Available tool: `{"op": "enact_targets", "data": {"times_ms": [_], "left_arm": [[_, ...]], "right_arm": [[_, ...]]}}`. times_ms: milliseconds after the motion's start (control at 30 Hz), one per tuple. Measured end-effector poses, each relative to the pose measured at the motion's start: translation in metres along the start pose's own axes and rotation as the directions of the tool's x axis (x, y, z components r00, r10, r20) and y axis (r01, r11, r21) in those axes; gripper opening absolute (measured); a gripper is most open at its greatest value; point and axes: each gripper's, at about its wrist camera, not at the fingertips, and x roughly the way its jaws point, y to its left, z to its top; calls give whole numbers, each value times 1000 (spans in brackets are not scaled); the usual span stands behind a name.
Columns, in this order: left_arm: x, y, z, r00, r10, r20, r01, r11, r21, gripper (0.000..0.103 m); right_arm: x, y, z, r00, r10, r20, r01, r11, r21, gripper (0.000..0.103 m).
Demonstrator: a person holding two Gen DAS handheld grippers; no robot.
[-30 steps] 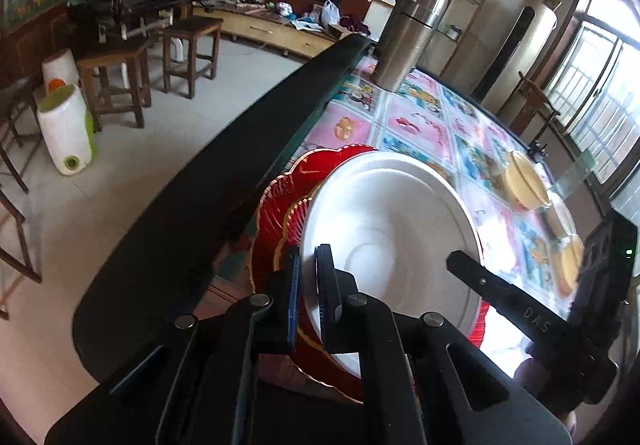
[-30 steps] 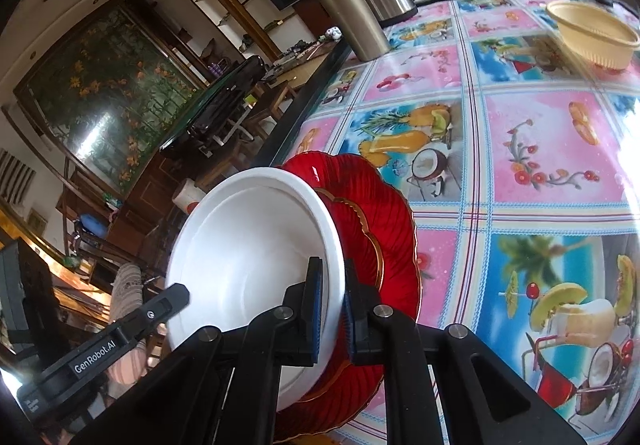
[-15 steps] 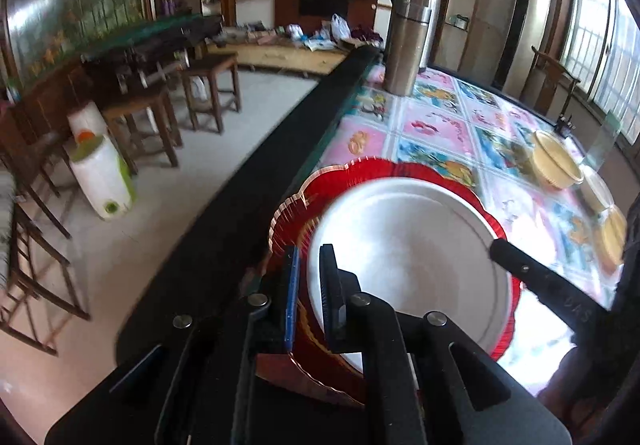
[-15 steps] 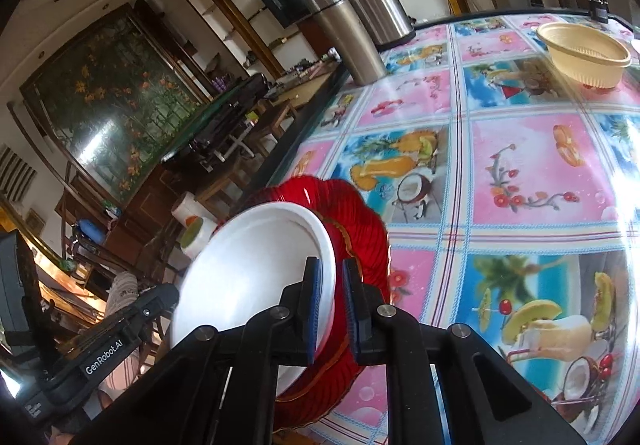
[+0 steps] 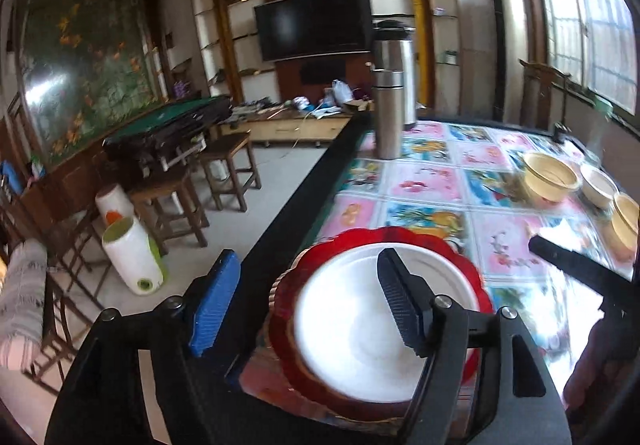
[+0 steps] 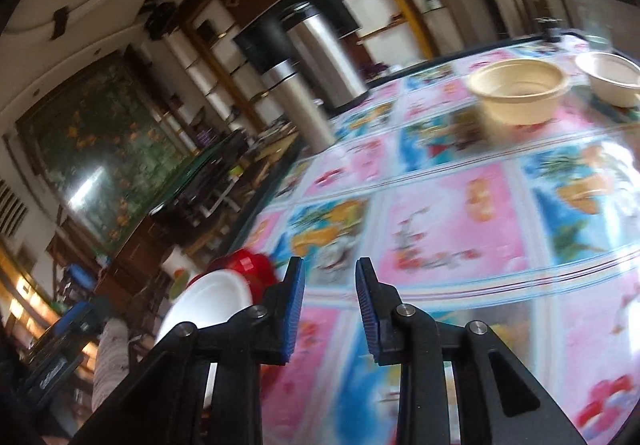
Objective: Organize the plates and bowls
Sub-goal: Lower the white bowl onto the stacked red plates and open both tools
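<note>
A white plate [image 5: 352, 329] lies on a stack of red scalloped plates [image 5: 476, 277] at the near left edge of the table. My left gripper [image 5: 304, 293] stands open above that edge, one finger over the white plate, holding nothing. In the right wrist view the same white plate [image 6: 212, 297] and the red plates [image 6: 248, 265] sit low and left of my right gripper [image 6: 328, 285], which is open and empty over the patterned cloth. Cream bowls [image 5: 550, 175] [image 6: 520, 89] stand at the far right of the table.
A steel thermos [image 5: 390, 105] [image 6: 300, 101] stands at the table's far end. The table has a dark raised rim [image 5: 312, 181] on its left side. Wooden stools [image 5: 228, 169] and a white canister [image 5: 132, 257] are on the floor to the left. The other gripper's arm [image 5: 576, 269] reaches in from the right.
Both grippers have opened and let go of the plates. The stack now lies flat on the table. My right gripper has drawn back to the right, away from the stack.
</note>
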Motion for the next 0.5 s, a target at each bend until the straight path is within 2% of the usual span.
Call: {"op": "enact_targets", "data": {"times_ms": [267, 500], "left_arm": [[-11, -49, 7, 996, -92, -12, 93, 993, 72, 75], [-16, -88, 7, 990, -136, -37, 139, 984, 111, 75]], "right_arm": [[-31, -68, 20, 996, -69, 58, 62, 990, 126, 37], [-67, -122, 29, 987, -116, 109, 90, 972, 219, 39]]}}
